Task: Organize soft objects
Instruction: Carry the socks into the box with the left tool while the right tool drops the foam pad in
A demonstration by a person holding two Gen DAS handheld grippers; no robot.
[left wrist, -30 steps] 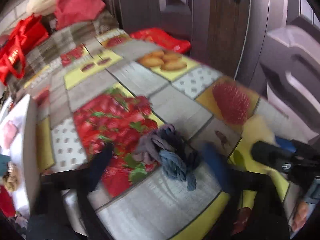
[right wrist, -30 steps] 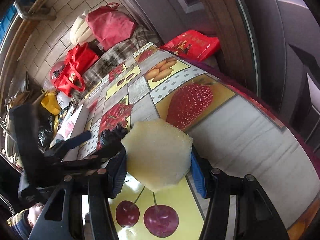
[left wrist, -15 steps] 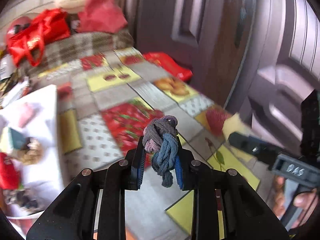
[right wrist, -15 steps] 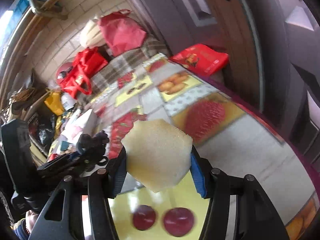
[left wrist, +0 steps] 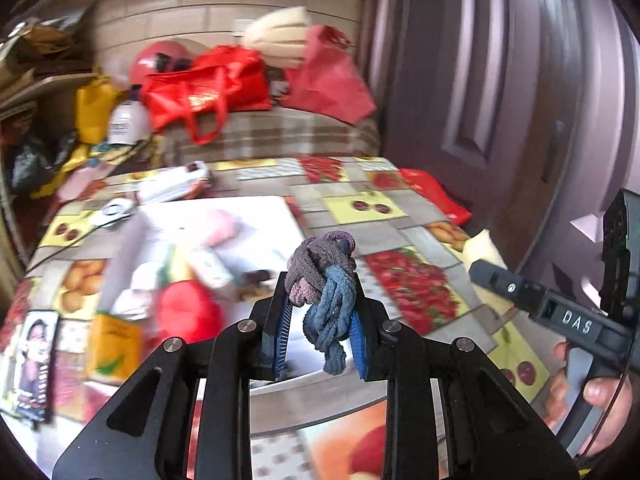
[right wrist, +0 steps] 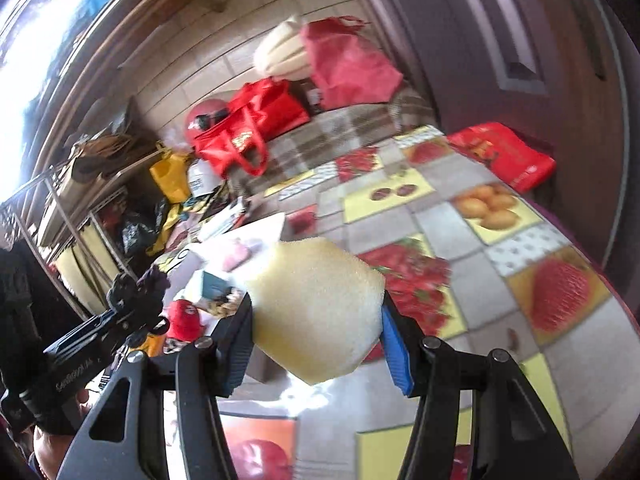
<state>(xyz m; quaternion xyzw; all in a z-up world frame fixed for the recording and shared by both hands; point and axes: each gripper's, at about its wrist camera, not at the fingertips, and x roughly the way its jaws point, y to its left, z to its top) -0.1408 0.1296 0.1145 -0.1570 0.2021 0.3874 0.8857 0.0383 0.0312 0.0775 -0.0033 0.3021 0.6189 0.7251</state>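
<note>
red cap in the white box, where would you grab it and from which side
Judging from the blurred views, grip the red cap across its rounded crown, coming from above. It sits low in the white box with a yellow carton and other items close beside it, so a sideways approach looks blocked. Both grippers are full now: the left holds hair ties, the right a sponge.

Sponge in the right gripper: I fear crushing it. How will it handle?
The sponge looks porous, so probably light and squashy. It bulges past the right gripper pads, so likely springs back. Its rough surface should resist slipping.
</note>
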